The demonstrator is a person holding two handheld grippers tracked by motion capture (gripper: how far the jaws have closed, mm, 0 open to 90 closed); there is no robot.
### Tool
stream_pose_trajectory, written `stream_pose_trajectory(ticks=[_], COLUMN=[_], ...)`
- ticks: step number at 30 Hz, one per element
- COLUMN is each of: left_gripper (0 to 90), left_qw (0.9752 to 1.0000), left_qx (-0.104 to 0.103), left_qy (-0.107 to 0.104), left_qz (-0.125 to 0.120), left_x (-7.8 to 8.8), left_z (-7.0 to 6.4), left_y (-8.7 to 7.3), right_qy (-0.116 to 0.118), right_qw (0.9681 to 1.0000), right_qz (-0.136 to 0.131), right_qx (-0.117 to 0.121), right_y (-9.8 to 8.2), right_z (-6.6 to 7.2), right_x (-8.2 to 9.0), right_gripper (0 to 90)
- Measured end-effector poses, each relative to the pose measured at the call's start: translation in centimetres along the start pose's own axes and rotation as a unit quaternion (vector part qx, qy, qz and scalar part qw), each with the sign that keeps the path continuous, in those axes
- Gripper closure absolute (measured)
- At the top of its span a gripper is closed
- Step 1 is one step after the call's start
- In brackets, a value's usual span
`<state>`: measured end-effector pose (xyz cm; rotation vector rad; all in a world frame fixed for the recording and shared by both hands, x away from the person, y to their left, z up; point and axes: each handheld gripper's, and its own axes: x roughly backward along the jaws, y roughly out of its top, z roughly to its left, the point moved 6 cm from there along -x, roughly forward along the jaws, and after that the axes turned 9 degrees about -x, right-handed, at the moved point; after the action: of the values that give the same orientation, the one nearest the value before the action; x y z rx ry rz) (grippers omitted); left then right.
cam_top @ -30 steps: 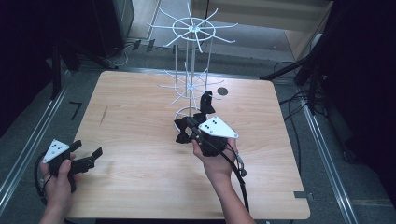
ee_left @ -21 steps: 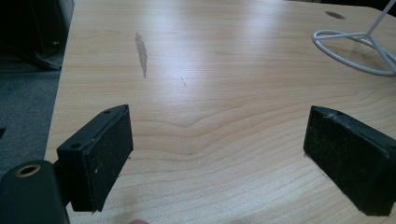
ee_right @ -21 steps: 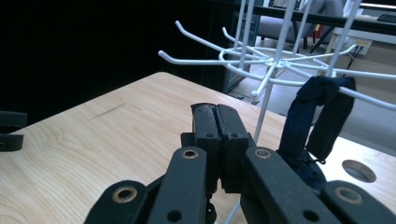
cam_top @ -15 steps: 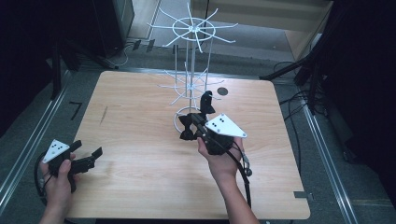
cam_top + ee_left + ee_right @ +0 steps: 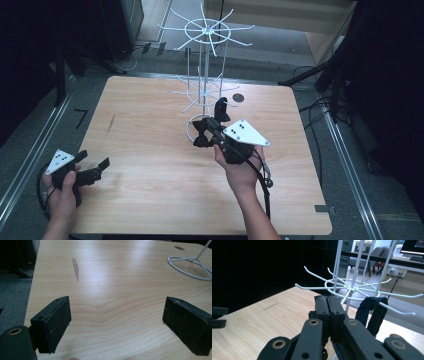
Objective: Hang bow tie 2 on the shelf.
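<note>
A white wire hook rack (image 5: 205, 65) stands at the back middle of the wooden table (image 5: 150, 200). A dark blue band (image 5: 220, 108) hangs on one of its lower hooks, seen as a loop (image 5: 374, 312) in the right gripper view. My right gripper (image 5: 202, 134) is beside the rack's base ring, just left of and below the band. Its pads (image 5: 329, 302) are pressed together and I see nothing between them. My left gripper (image 5: 92, 172) rests near the table's front left corner, jaws wide open (image 5: 116, 325) over bare wood.
A round dark hole (image 5: 238, 98) sits in the tabletop right of the rack. A dark scuff (image 5: 110, 122) marks the wood on the left. The rack's base ring (image 5: 190, 261) lies far ahead of the left gripper. Cables and metal rails run along the floor.
My right gripper has shifted a little to the right and toward the rack, staying shut. The left gripper and the hanging band have not moved.
</note>
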<state>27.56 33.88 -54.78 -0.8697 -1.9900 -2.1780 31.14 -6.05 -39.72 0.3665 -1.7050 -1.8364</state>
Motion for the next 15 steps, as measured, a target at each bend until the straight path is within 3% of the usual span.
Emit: stream_pose_trajectory(ticks=[15], left_gripper=[8.8], left_qw=[1.0], left_qx=[0.0], left_qy=[0.0], left_qz=[0.0], left_x=[0.0], left_z=[0.0], left_y=[0.0], right_qy=[-0.004], right_qw=[0.9999], right_qz=[-0.01], right_qx=[0.003], right_y=[1.4], right_z=[-0.9], right_x=[-0.1], right_gripper=[89.8])
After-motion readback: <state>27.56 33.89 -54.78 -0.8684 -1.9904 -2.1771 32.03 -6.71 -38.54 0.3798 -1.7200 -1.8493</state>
